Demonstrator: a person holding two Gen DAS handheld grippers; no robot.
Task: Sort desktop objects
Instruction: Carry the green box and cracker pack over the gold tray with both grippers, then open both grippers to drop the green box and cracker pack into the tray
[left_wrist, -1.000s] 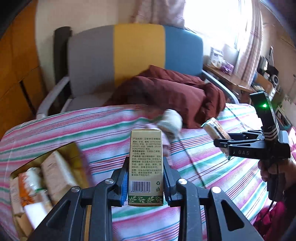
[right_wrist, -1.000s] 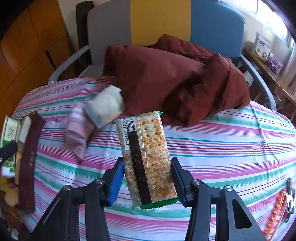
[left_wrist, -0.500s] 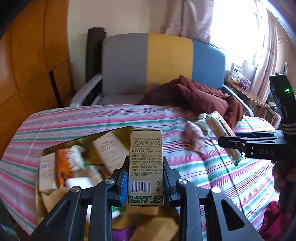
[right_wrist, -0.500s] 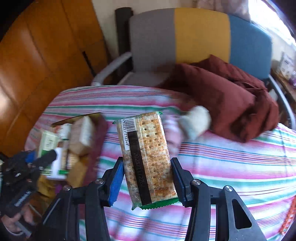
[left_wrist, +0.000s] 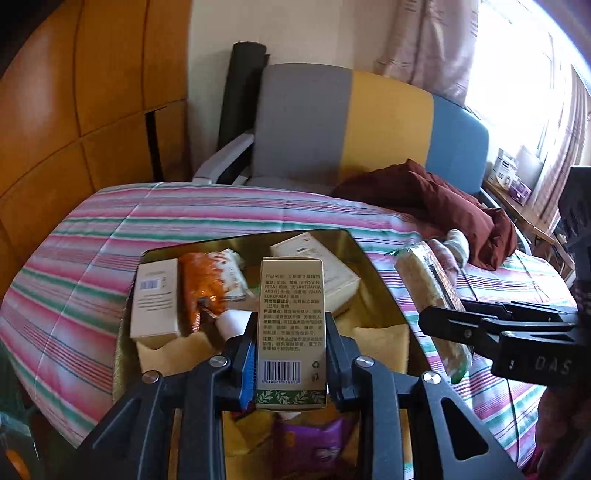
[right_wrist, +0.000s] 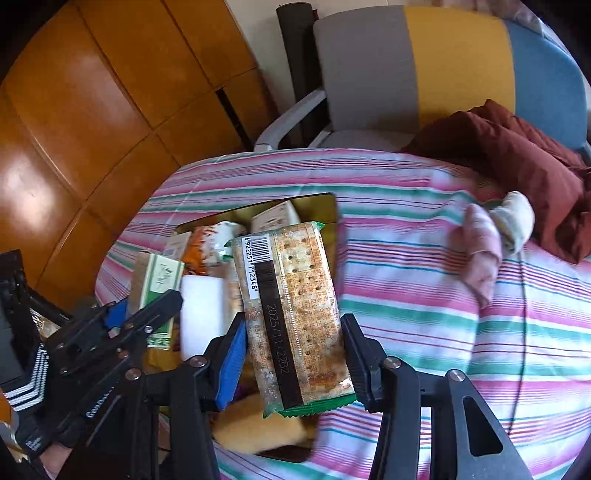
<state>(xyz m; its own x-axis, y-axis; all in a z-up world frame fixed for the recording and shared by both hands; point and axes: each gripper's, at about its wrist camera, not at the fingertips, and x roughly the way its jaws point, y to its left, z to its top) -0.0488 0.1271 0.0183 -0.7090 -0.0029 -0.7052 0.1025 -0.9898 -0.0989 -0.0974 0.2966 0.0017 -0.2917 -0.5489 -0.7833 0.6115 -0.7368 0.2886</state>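
Note:
My left gripper (left_wrist: 290, 354) is shut on a tall beige carton with a barcode (left_wrist: 291, 332) and holds it upright above the gold tin box (left_wrist: 373, 266). My right gripper (right_wrist: 293, 360) is shut on a cracker packet (right_wrist: 295, 314), held over the tin's right edge; the packet also shows in the left wrist view (left_wrist: 430, 302). The tin holds a white box (left_wrist: 153, 299), an orange packet (left_wrist: 201, 288), a cream box (left_wrist: 317, 266) and a purple packet (left_wrist: 314, 443). The left gripper with its carton shows in the right wrist view (right_wrist: 155, 291).
The tin sits on a table with a striped cloth (left_wrist: 110, 229). A pink and white sock bundle (right_wrist: 495, 236) and a dark red garment (right_wrist: 524, 166) lie at the far right. A grey, yellow and blue chair (left_wrist: 369, 122) stands behind. Wooden panels (left_wrist: 74, 110) are on the left.
Both grippers have moved left over the tin box with their loads. The tin now lies directly under the carton, and the cracker packet is closer to its right edge.

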